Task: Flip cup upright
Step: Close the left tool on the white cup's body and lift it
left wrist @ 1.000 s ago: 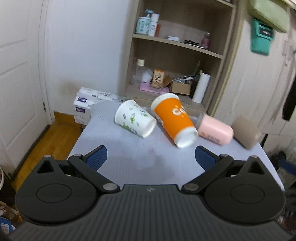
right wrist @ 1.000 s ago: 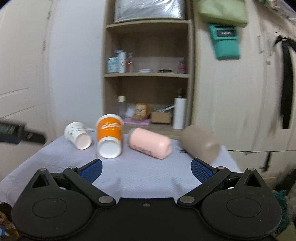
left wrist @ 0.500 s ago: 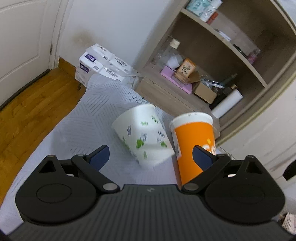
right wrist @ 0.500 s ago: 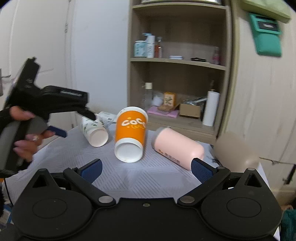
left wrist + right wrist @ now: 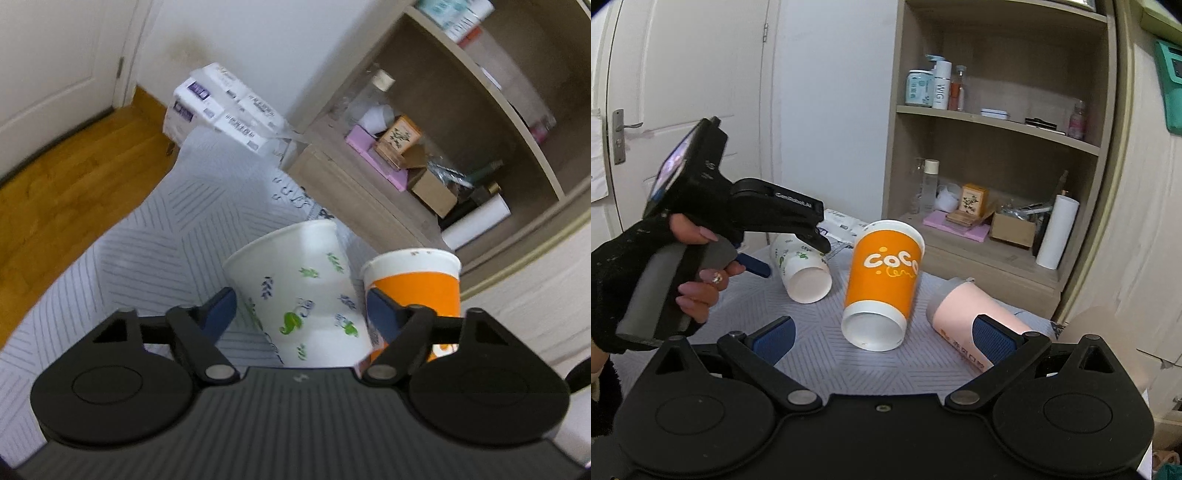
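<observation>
A white paper cup with green leaf prints [image 5: 299, 291] lies on its side on the grey cloth; it also shows in the right wrist view [image 5: 803, 267]. My left gripper [image 5: 301, 312] is open with its jaws on either side of this cup, close to its walls; it also shows in the right wrist view [image 5: 792, 254]. An orange cup [image 5: 882, 284] lies on its side beside it, also in the left wrist view [image 5: 421, 280]. A pink cup [image 5: 964, 314] lies further right. My right gripper [image 5: 882, 338] is open and empty, in front of the orange cup.
A tan cup [image 5: 1108, 332] lies blurred at the table's right edge. A wooden shelf unit [image 5: 993, 155] with bottles and boxes stands behind the table. White packs [image 5: 221, 107] sit on the floor at the table's far left corner. A door [image 5: 683, 92] is at left.
My left gripper has moved forward and down so its jaws now straddle the white cup. My right gripper has moved closer to the orange cup.
</observation>
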`<state>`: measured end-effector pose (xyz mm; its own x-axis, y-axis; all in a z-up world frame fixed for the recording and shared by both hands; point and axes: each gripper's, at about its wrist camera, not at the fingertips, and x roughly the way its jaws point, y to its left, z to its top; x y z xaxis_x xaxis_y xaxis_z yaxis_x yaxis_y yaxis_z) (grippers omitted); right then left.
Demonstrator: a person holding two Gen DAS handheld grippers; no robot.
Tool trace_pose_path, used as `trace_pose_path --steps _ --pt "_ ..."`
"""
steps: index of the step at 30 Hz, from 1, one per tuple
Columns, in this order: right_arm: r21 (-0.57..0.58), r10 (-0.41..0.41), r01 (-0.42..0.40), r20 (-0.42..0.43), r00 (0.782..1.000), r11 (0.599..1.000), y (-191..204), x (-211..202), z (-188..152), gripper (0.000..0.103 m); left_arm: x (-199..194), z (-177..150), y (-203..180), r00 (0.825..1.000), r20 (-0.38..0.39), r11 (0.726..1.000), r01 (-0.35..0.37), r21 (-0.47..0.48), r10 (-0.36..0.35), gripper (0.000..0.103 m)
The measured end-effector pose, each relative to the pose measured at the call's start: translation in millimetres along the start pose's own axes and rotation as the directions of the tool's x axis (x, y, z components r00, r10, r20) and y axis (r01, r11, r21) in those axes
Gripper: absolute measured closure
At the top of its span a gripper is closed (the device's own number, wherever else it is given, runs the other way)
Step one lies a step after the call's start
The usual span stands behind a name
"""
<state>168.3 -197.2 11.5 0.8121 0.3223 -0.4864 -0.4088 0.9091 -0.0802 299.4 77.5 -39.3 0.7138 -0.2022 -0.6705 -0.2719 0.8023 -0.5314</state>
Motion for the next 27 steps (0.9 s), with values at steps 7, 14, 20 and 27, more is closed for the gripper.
trace_pose_path --steps 7,14,20,27 --pt "0.027 0.049 -0.05 0.048 0.998 0.998 -2.9 -8.7 -6.3 0.0 -2.1 -6.5 -4.8 1.0 0.03 0.999 0.003 0.034 -0.004 0.034" --pt "0.047 0.066 -0.066 0.004 0.998 0.997 -5.5 -5.8 -14.5 0.0 -16.8 -18.8 -9.1 0.998 -0.022 0.996 0.062 0.071 -0.061 0.035" --pt "0.069 0.084 -0.082 -0.023 0.996 0.994 -4.1 -7.4 -24.5 0.0 -35.8 -36.1 -7.0 0.986 -0.111 0.988 0.13 0.081 -0.12 0.035" --pt "0.067 0.093 -0.09 -0.048 0.994 0.994 0.7 -22.1 -39.7 0.0 -74.9 -68.7 -11.6 0.971 -0.167 0.968 0.198 0.158 -0.171 0.035"
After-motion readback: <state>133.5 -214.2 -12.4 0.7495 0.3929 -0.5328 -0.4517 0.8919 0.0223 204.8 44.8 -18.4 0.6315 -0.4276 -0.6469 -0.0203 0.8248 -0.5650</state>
